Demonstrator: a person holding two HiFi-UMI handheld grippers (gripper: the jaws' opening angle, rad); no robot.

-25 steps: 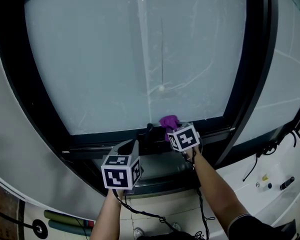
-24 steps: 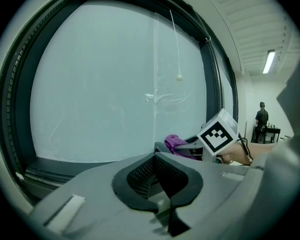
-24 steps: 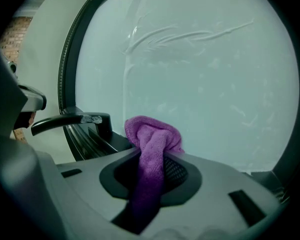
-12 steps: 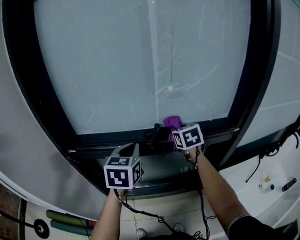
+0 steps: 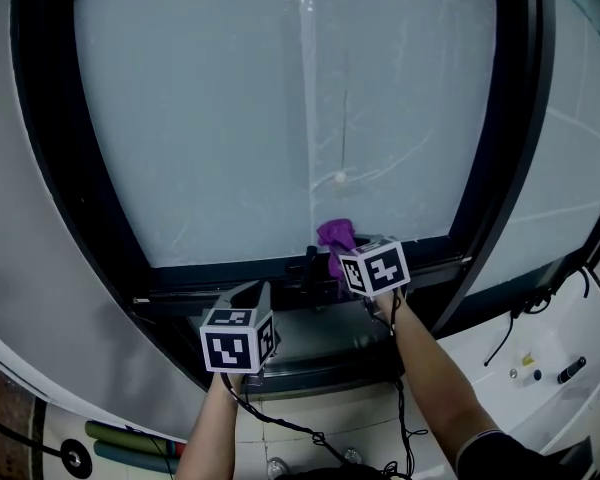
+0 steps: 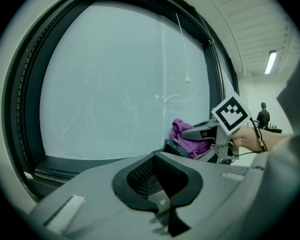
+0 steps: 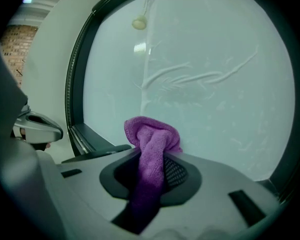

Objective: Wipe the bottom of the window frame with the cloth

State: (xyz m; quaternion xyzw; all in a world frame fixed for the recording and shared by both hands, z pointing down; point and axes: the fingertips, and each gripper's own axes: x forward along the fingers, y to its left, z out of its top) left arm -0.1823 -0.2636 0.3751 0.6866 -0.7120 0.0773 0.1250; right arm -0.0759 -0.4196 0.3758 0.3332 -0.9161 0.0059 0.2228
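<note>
A purple cloth (image 5: pixel 337 239) bunches out of my right gripper (image 5: pixel 338 258), which is shut on it just above the black bottom window frame (image 5: pixel 220 273), near the frame's middle. In the right gripper view the cloth (image 7: pixel 151 139) stands up between the jaws of the right gripper (image 7: pixel 150 176), close to the frosted pane. My left gripper (image 5: pixel 263 296) hovers lower and to the left, in front of the sill, shut with nothing in it. From the left gripper (image 6: pixel 160 184) I see the cloth (image 6: pixel 186 139) to the right.
A pull cord with a bead (image 5: pixel 340 178) hangs down the pane above the cloth. A dark latch (image 5: pixel 310 265) sits on the bottom frame just left of the cloth. A grey sill ledge (image 5: pixel 325 350) runs below. Cables trail down from both grippers. A person (image 6: pixel 263 117) stands far off.
The right gripper with the cloth has shifted slightly left and up along the bottom frame. The left gripper has sunk a little down and left.
</note>
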